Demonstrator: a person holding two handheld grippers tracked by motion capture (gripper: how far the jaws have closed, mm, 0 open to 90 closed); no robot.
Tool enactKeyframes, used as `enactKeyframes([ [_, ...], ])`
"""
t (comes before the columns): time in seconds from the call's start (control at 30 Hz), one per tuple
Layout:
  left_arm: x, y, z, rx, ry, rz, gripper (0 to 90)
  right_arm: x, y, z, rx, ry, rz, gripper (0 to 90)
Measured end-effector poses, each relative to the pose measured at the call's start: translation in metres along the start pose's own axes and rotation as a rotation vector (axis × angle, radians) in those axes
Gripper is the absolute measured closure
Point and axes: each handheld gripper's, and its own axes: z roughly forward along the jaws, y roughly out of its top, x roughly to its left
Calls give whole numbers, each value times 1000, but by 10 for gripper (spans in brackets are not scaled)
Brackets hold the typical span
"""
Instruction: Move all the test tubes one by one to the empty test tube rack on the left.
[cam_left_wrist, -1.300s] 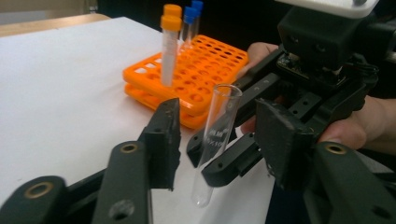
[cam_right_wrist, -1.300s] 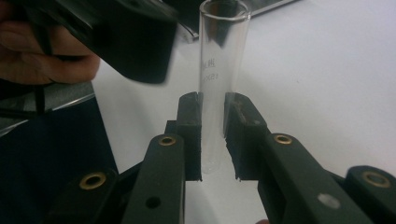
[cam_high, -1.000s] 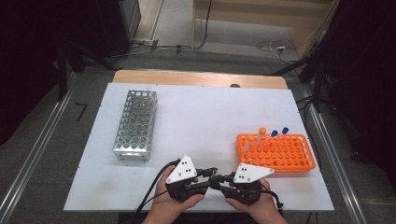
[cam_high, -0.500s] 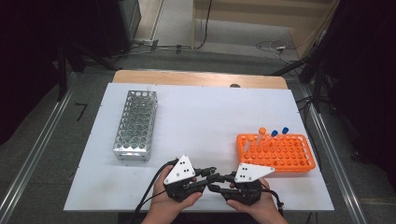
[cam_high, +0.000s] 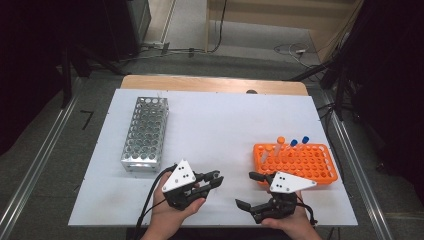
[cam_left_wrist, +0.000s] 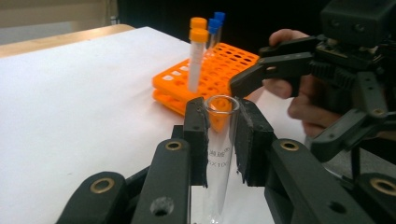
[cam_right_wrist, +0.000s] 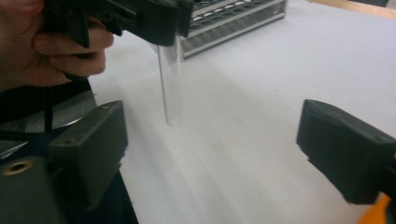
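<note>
My left gripper (cam_left_wrist: 222, 116) is shut on a clear glass test tube (cam_left_wrist: 218, 154), held upright by its open rim above the white table (cam_high: 220, 125). From the right gripper view the same test tube (cam_right_wrist: 169, 88) hangs below the left gripper (cam_right_wrist: 140, 18). My right gripper (cam_high: 248, 190) stands a little to the right of the left gripper (cam_high: 216, 178), near the table's front edge. Its jaws have just been opening and now stand wide, with nothing between the pads (cam_right_wrist: 93, 149).
An orange tube rack (cam_high: 300, 162) sits at the front right, holding an orange-capped tube (cam_high: 281, 140) and two blue-capped tubes (cam_high: 294, 142) along its far edge. A metal rack (cam_high: 145, 134) lies at the left. A wooden strip (cam_high: 210, 82) borders the far side.
The two grippers met tip to tip before. The right gripper has opened wide and drawn away to the right, while the left keeps the tube.
</note>
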Motion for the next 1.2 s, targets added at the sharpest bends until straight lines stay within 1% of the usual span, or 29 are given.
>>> enactKeyframes([
  [0.03, 2, 1, -2, -4, 6, -7, 764, -1, -1, -2, 6, -4, -2, 0],
  [0.07, 4, 1, -4, -4, 13, -4, 764, -3, -1, -5, -2, -10, -1, 0],
  [0.1, 6, 2, -6, -9, 20, -10, 764, -5, -2, -7, -4, -10, 2, 0],
  [0.2, 12, 4, -11, -12, 43, -14, 765, -12, -3, -15, -15, 3, 23, 0],
  [0.33, 19, 7, -18, -16, 70, -10, 764, -19, -5, -24, -30, -16, 32, 0],
  [0.4, 24, 9, -22, -28, 88, -20, 765, -22, -7, -28, -34, -18, 32, 0],
  [0.47, 30, 12, -27, -35, 115, -25, 764, -24, -8, -30, -35, -24, 28, 0],
  [0.5, 32, 13, -29, -40, 124, -36, 764, -26, -9, -31, -32, -31, 28, 0],
  [0.57, 38, 15, -32, -47, 146, -43, 764, -29, -10, -34, -32, -41, 33, 0],
  [0.77, 53, 23, -40, -58, 193, -44, 764, -36, -13, -41, -45, -58, 49, 0],
  [0.9, 67, 29, -44, -70, 227, -48, 764, -40, -14, -44, -50, -71, 57, 0],
  [1.0, 78, 34, -46, -89, 251, -60, 764, -43, -15, -46, -56, -82, 64, 0],
  [1.2, 99, 42, -47, -95, 291, -68, 764, -47, -17, -50, -59, -97, 72, 0],
])
